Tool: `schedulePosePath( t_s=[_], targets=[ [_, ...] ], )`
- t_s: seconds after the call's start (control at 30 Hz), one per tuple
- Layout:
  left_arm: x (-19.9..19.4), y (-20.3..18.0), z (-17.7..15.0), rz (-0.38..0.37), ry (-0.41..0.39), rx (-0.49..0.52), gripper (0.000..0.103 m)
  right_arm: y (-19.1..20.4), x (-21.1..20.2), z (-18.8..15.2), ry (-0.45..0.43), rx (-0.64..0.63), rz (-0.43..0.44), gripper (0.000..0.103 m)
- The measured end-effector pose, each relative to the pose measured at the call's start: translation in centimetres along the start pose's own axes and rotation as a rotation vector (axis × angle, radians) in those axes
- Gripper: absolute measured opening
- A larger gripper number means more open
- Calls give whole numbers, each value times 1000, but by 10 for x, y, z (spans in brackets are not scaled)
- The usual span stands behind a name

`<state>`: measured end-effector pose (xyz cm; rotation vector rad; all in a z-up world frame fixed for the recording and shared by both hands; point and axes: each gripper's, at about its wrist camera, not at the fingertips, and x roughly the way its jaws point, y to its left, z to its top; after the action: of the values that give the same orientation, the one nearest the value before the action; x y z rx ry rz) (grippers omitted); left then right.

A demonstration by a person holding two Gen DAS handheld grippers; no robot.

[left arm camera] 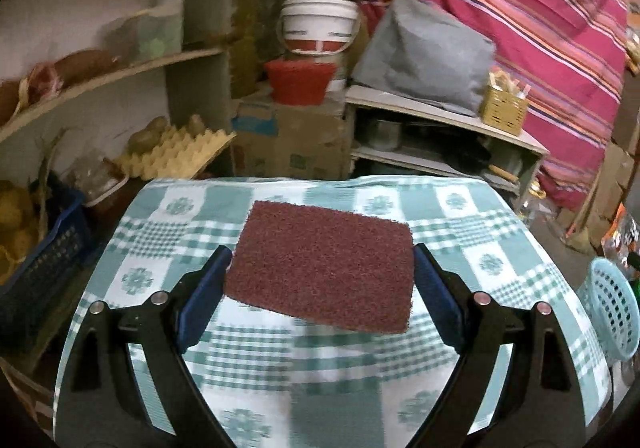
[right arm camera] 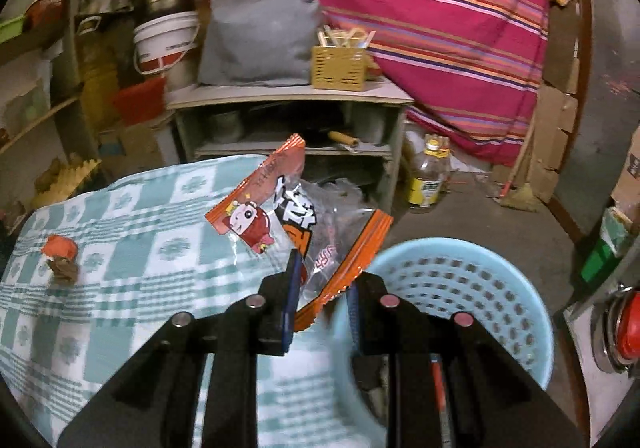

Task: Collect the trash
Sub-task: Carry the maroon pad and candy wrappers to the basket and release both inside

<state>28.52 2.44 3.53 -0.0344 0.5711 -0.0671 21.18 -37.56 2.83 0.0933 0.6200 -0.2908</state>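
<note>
Currently right tongs [right arm camera: 322, 280] pinch the snack wrapper [right arm camera: 292, 215] beside the blue basket [right arm camera: 496, 288], poised for dropping; left tongs [left arm camera: 320, 276] clamp the maroon pad [left arm camera: 324, 264] wide, above the desk [left arm camera: 160, 232].

One maroon scouring pad [left arm camera: 320, 266] is showing in the left wrist view, along with one light blue basket [left arm camera: 612, 312] and one egg tray [left arm camera: 176, 153]. In the right wrist view, one orange snack wrapper [right arm camera: 296, 224] and two small scraps are appearing, one orange scrap [right arm camera: 60, 246] and one brown scrap [right arm camera: 64, 268]. One white bucket [right arm camera: 166, 43], one yellow crate [right arm camera: 340, 67] and one plastic bottle [right arm camera: 428, 175] are also showing there.
</note>
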Motion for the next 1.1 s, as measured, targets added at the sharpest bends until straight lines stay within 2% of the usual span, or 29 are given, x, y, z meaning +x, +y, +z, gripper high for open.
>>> schedulePosePath(
  t_s=[0.1, 0.23, 0.47, 0.8, 1.1],
  targets=[
    [-8, -32, 0, -41, -14, 43, 87, -26, -6, -3, -5, 23, -22, 22],
    [-22, -71, 3, -116, -53, 42, 87, -51, -16, -6, -16, 39, -49, 22],
    [-34, -131, 6, -190, -92, 45, 87, -95, -26, -12, -11, 76, -80, 22],
    [-18, -247, -20, -316, -49, 130, 87, -133, -26, -17, 6, 148, -59, 22],
    [-13, -330, -39, -400, -8, 212, 87, -156, -19, -26, 38, 174, -70, 22]
  ],
)
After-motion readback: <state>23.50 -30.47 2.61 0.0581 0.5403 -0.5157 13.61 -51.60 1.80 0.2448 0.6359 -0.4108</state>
